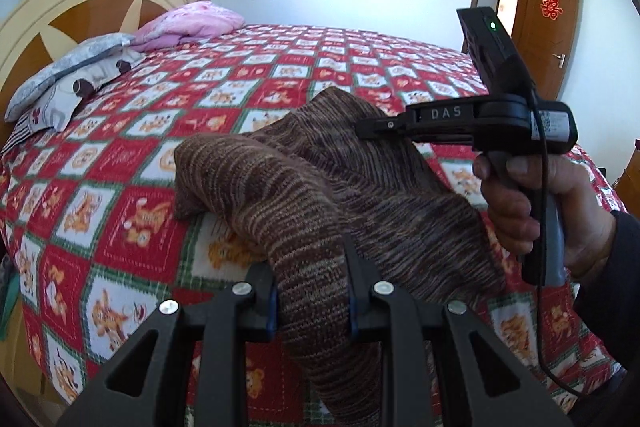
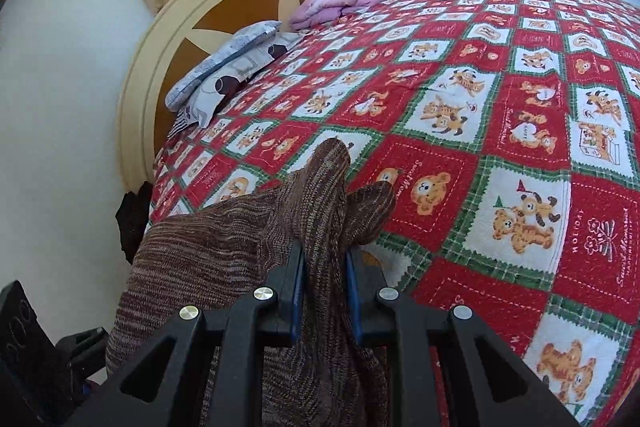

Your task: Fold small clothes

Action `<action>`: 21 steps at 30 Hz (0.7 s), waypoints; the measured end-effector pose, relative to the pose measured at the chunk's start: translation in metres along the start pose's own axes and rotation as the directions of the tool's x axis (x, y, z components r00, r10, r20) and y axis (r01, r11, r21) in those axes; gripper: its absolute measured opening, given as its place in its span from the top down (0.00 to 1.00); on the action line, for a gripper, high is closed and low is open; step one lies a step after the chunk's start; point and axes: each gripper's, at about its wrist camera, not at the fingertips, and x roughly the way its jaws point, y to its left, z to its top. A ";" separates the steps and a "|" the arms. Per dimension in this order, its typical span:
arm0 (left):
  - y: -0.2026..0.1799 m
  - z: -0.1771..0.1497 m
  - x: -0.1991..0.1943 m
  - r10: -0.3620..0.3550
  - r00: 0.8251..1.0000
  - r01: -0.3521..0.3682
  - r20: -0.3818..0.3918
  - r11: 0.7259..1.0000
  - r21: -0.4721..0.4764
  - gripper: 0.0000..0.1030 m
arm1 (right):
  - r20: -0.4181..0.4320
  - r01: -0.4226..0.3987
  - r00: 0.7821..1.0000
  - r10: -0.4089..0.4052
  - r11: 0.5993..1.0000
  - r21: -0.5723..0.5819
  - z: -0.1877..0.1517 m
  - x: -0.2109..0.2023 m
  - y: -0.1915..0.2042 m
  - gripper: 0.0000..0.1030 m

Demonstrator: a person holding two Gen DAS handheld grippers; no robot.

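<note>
A brown striped knit garment [image 1: 320, 179] lies bunched on the red patchwork bedspread [image 1: 160, 115]. My left gripper [image 1: 312, 287] is shut on a fold of it at the near edge. My right gripper [image 1: 372, 129] shows at the right in the left wrist view, held by a hand, its tips clamped on the garment's far part. In the right wrist view the right gripper [image 2: 326, 267] is shut on a raised ridge of the knit garment [image 2: 224, 251], lifted above the bedspread [image 2: 480, 131].
Grey patterned pillows [image 1: 76, 75] and a pink quilt [image 1: 192, 23] lie at the round wooden headboard [image 1: 60, 15]. An open wooden door [image 1: 548, 39] stands at the far right. A dark cloth [image 2: 132, 223] hangs at the bed's side.
</note>
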 end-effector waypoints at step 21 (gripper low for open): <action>0.009 -0.034 0.019 0.033 0.999 -0.032 0.019 0.998 -0.045 0.67 | -0.074 0.057 0.996 -0.053 0.997 0.051 -0.004 0.023 -0.021 0.78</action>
